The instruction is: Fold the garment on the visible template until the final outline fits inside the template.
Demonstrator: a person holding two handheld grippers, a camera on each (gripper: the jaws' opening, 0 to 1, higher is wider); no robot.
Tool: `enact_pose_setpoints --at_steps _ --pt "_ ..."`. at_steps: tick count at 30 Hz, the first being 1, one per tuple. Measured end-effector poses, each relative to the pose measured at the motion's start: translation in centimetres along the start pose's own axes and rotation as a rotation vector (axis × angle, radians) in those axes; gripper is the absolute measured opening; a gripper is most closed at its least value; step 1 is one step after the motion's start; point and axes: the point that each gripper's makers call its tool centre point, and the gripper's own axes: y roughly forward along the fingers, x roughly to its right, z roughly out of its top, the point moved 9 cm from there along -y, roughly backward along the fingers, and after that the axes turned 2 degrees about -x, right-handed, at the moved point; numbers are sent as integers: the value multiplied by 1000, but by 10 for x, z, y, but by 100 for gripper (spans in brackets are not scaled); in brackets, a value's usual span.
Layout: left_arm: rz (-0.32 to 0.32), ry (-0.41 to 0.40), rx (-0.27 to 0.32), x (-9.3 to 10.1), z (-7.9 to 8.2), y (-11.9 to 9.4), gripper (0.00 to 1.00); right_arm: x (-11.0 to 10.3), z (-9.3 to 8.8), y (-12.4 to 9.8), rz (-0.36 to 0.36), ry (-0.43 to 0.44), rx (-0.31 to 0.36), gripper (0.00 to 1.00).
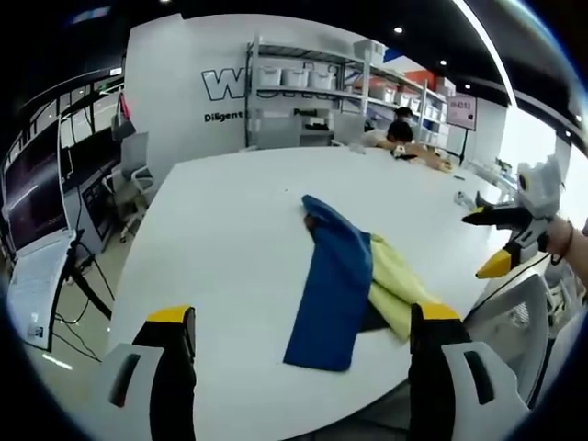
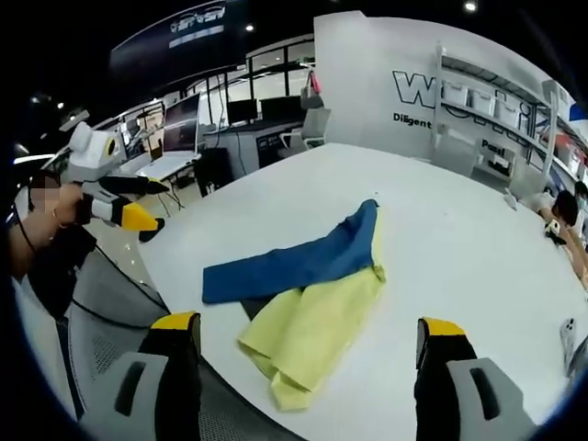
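In the left gripper view, your left gripper [image 1: 301, 335] hangs with its jaws wide apart and empty above the white table [image 1: 220, 239], where the blue-and-yellow garment [image 1: 344, 280] lies crumpled just ahead, while your right gripper [image 1: 501, 241] enters from the right, also parted. In the right gripper view, that right gripper [image 2: 308, 342] is spread open over the garment [image 2: 299, 289] near the table's edge [image 2: 175, 276], your left gripper [image 2: 129, 207] off to the left.
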Motion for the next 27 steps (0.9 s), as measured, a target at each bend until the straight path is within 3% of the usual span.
enact_pose_setpoints --at_steps 10,27 --pt "-8 5 9 0 -2 -2 96 -17 1 20 45 -34 17 92" --pt "-21 19 -14 -4 -8 3 95 -50 -2 62 155 -116 -8 85"
